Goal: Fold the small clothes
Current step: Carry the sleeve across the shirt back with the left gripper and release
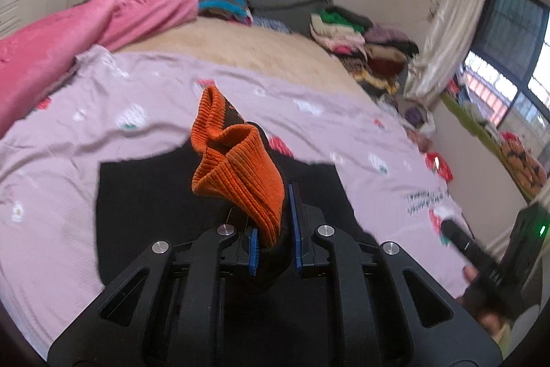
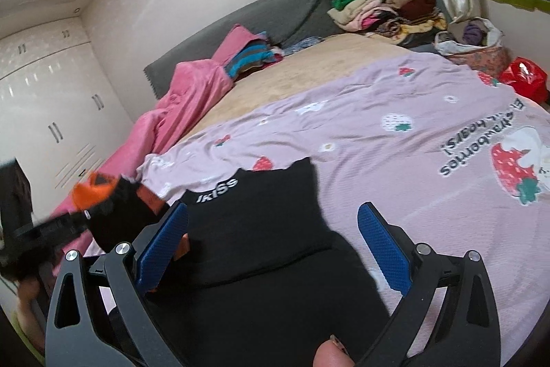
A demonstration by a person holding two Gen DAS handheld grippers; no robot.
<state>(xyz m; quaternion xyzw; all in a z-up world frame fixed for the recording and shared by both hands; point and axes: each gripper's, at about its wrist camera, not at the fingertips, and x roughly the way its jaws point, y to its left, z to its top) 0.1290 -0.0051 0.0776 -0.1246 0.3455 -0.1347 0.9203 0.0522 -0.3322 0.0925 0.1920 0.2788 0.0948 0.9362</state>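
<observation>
One small garment is in play: an orange-and-black knit sock (image 1: 237,167), pinched at its dark end by the left tool (image 1: 275,239), whose blue pads sit narrow on the cloth. Its ribbed orange cuff stands up and away from the pads, so its long axis runs forward along the fingers, raised off the bed. Below it lies a black garment (image 2: 261,222) with white lettering at the waistband, flat on the lilac strawberry-print sheet (image 2: 395,140). The right tool (image 2: 275,250) hangs over that black piece with its jaws wide and nothing between them. In the right wrist view the sock shows off to the left edge, beside the black garment, so the left hand is plainly the nearer. Judged from this, laying the sock down comes next, probably beside the black piece.
</observation>
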